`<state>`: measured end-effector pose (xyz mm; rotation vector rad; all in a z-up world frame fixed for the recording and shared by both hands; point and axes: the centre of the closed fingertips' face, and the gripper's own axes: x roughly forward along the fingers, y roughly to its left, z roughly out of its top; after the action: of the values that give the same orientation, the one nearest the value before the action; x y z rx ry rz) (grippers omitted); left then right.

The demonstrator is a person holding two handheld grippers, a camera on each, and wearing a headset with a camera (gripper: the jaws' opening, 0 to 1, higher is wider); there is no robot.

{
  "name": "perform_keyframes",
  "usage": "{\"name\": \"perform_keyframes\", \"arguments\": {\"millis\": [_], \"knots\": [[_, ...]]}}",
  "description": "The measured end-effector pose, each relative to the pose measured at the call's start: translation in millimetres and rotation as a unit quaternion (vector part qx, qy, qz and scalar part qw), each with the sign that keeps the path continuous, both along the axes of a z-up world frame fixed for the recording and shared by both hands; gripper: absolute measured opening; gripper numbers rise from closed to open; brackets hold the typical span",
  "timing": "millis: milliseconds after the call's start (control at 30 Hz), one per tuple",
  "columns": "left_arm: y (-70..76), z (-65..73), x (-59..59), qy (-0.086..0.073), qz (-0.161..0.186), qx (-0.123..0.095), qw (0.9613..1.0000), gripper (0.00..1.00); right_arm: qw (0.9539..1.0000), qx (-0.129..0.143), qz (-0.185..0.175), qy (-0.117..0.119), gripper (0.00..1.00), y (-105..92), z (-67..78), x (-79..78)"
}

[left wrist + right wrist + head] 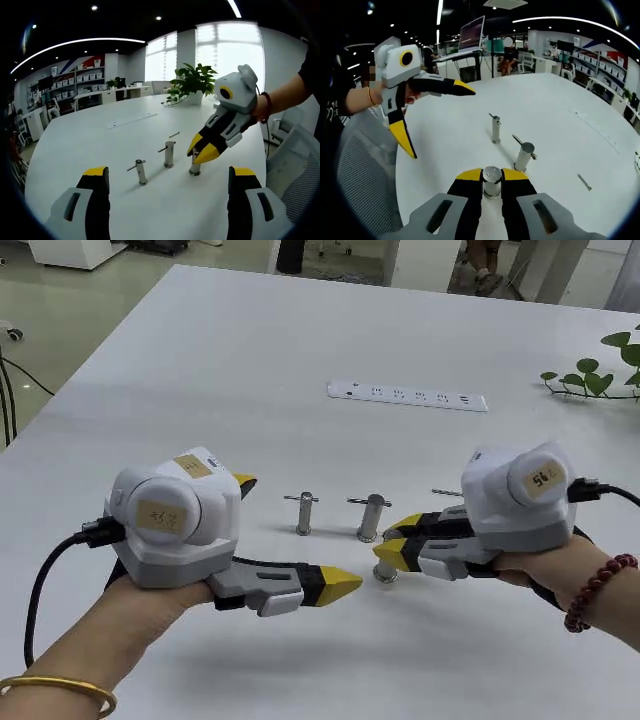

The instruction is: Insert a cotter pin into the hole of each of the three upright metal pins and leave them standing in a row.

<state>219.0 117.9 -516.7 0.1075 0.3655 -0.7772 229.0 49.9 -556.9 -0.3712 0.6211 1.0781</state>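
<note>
Three short metal pins stand on the white table. The left pin (305,512) (141,171) (495,129) and the middle pin (371,517) (169,153) (524,156) each carry a cotter pin through the top. My right gripper (395,540) (202,150) (491,175) is shut on the third pin (385,571) (194,164) (491,181), whose top shows bare. A loose cotter pin (446,492) (174,134) (584,182) lies flat behind it. My left gripper (293,532) (169,172) (439,120) hovers wide open in front of the left pin, holding nothing.
A white power strip (407,396) lies farther back on the table (250,360). A potted plant (600,375) trails over the far right edge. A grey mesh chair (365,170) stands beside the near table edge.
</note>
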Motion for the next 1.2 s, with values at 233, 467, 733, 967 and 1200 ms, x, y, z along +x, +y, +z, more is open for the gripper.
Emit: {"name": "perform_keyframes", "arguments": {"millis": [233,467,733,967,1200], "knots": [[-0.3,-2.4,-0.6,0.003,-0.003,0.004,1.0000,0.99,1.0000,0.004,-0.006,0.000,0.08,5.9,-3.4,0.6],[-1.2,-3.0,-1.1,0.002,-0.005,0.007,1.0000,0.99,0.9993,0.010,-0.035,-0.002,0.08,7.8,-6.3,4.1],[-0.8,-3.3,-0.7,0.002,-0.006,0.007,1.0000,0.99,0.9988,0.000,-0.044,-0.020,0.08,8.7,-9.9,5.0],[-1.2,-3.3,-0.5,0.001,-0.006,0.008,1.0000,0.99,0.9982,0.003,-0.055,-0.023,0.08,7.0,-11.7,3.4],[-3.8,-4.2,-2.6,0.000,-0.012,0.010,0.9999,0.99,0.9976,-0.005,-0.062,-0.030,0.09,6.5,-12.5,3.4]]}}
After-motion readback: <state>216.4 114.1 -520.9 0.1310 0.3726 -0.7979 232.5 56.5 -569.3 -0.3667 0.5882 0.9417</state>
